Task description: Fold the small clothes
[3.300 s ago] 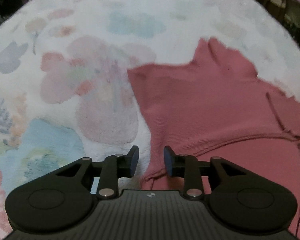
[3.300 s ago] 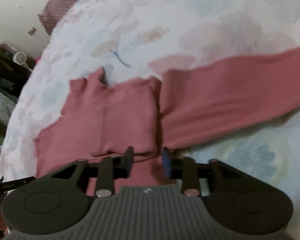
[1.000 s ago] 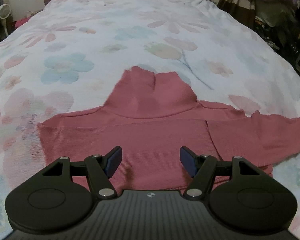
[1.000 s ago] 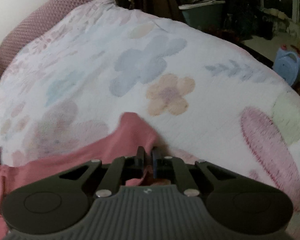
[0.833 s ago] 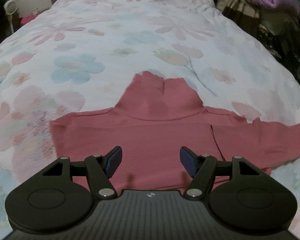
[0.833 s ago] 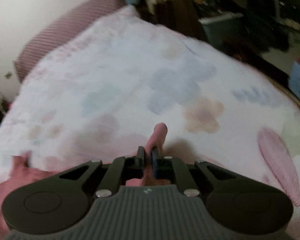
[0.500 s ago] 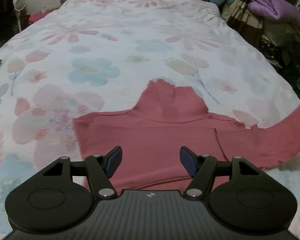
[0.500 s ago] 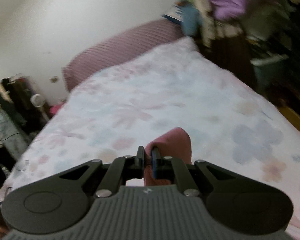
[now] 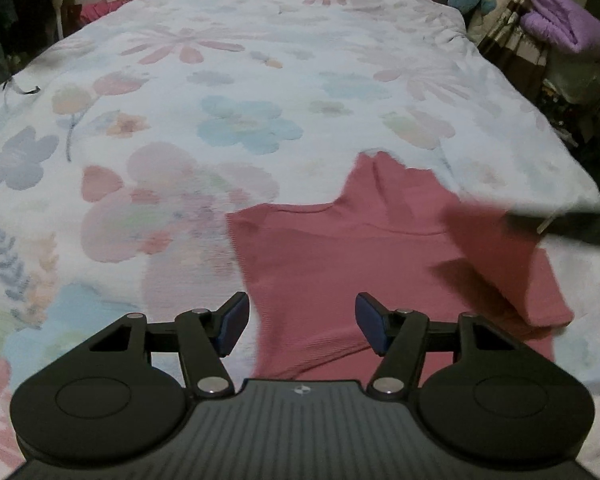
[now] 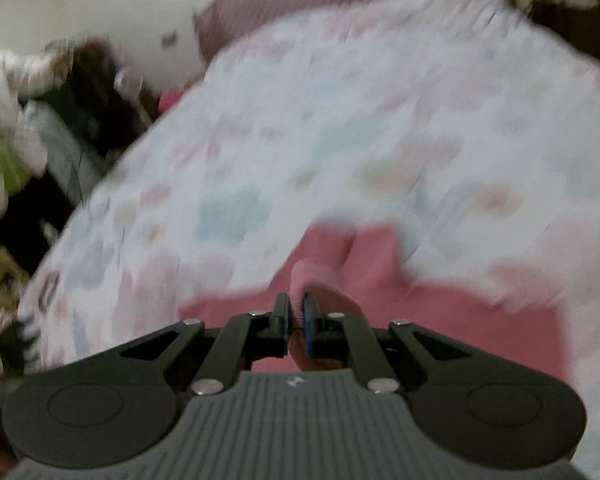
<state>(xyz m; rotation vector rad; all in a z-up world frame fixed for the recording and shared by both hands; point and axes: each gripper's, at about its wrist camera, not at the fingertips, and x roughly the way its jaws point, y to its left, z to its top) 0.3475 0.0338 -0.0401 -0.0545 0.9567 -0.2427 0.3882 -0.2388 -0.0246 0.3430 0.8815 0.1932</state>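
Sweater [image 9: 340, 264] mid-fold on the flowery bed [image 9: 220, 92]

Right hand-held gripper [image 10: 296, 322] is clamped on the sleeve [image 9: 496, 248], carrying it across the body from the right side. Left hand-held gripper [image 9: 298, 322], jaws closing with nothing pinched, hovers just over the hem, collar pointing away, so the left one is nearer the body.

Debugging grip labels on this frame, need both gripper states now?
Left gripper: jaws apart and closing, nothing pinched; the pink ribbed knit top lies below.
Right gripper: shut on the top's pink sleeve.
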